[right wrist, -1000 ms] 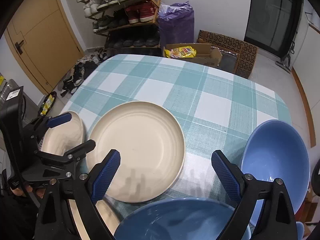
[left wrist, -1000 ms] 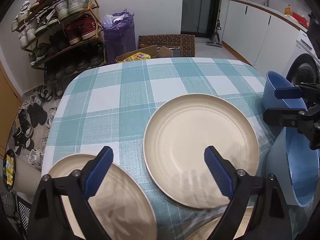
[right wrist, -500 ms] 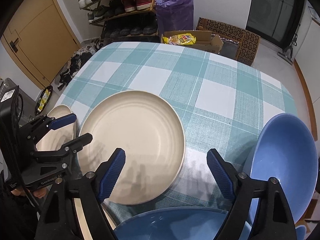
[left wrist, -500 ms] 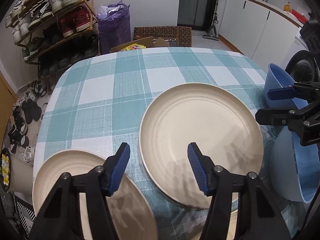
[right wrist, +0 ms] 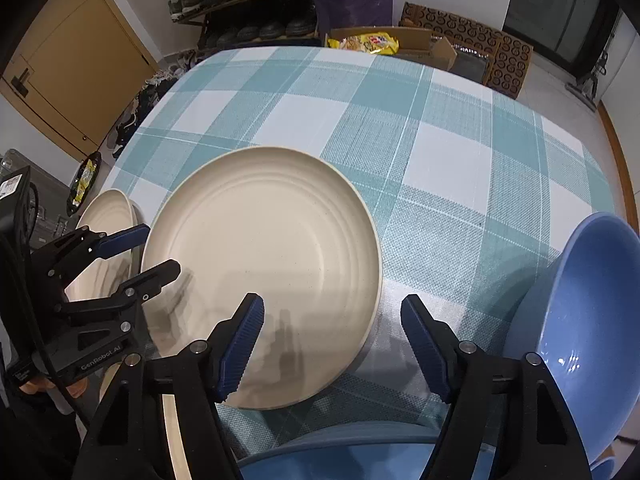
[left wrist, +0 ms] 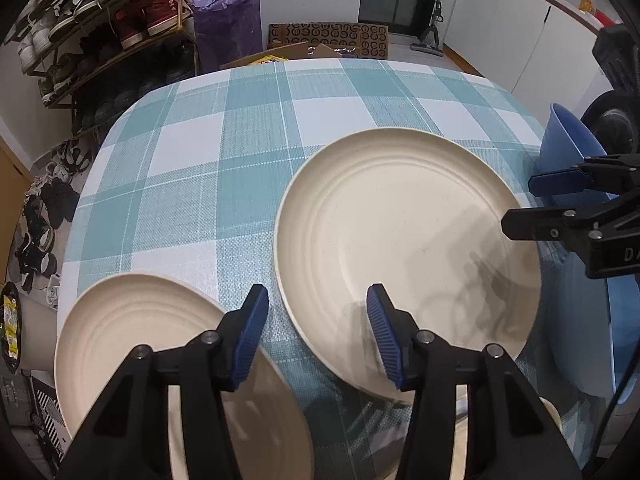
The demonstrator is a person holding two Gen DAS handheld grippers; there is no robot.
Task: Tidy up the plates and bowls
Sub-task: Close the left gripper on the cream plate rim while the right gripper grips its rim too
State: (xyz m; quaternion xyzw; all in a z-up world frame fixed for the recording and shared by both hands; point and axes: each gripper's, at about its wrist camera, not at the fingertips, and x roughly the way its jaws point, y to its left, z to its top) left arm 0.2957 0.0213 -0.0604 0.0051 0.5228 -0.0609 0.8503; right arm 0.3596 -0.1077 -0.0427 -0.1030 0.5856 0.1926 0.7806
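Observation:
A large cream plate (left wrist: 400, 240) (right wrist: 264, 260) lies on the checked tablecloth (left wrist: 240, 140). My left gripper (left wrist: 316, 308) (right wrist: 156, 250) hangs over the plate's left rim. Its jaws are closing, with the rim and cloth between the pads and nothing gripped. My right gripper (right wrist: 332, 312) (left wrist: 522, 202) hovers over the plate's right rim. Its jaws are closing too, with the pads clear of the rim. A second cream plate (left wrist: 140, 340) (right wrist: 108, 216) sits at the table's left edge. One blue bowl (right wrist: 580, 320) (left wrist: 568, 140) stands at the right; another (right wrist: 340, 452) is near the front.
Another cream plate's edge (right wrist: 172, 420) shows under the grippers at the front. Beyond the table are a shoe rack (left wrist: 100, 20), a purple bag (left wrist: 228, 20), cardboard boxes (right wrist: 440, 48) and white cabinets (left wrist: 520, 20). The far half of the tablecloth (right wrist: 360, 100) is bare.
Both grippers have sunk toward the large plate and tilted further down. Both pairs of jaws have narrowed, the left more than the right. The plates and bowls have not moved.

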